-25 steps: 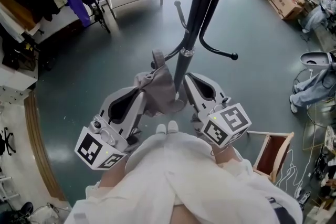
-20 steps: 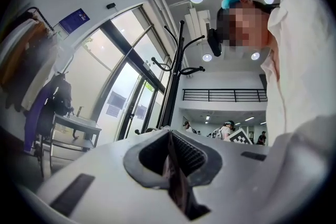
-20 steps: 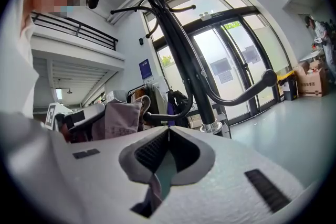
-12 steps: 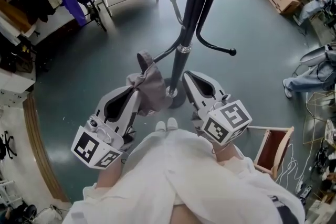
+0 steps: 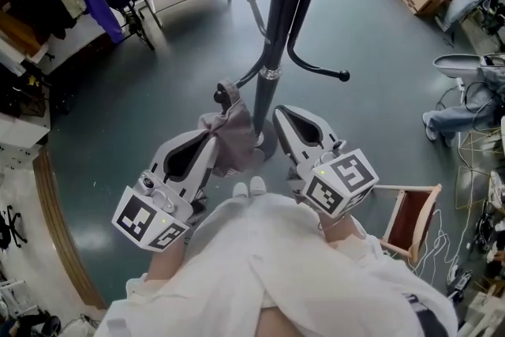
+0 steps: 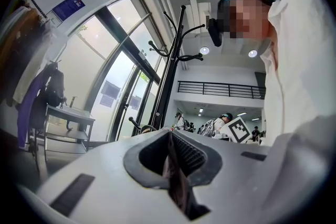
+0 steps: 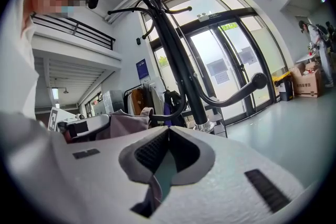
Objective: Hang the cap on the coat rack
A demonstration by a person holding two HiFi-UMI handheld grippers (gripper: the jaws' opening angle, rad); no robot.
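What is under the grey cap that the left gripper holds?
A black hook knob of the coat rack shows at the top edge of the cap. The cloth hides whether it sits on that knob, and covers part of the rack's foot and the floor.

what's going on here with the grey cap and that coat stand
A person stands at a black coat rack with a gripper in each hand. The left gripper has its jaws shut on a grey cap and holds it against a low hook of the rack. The cap's top edge reaches the hook's knob, but the cap is gripped, not hanging free. The right gripper sits beside the pole, jaws together and empty.
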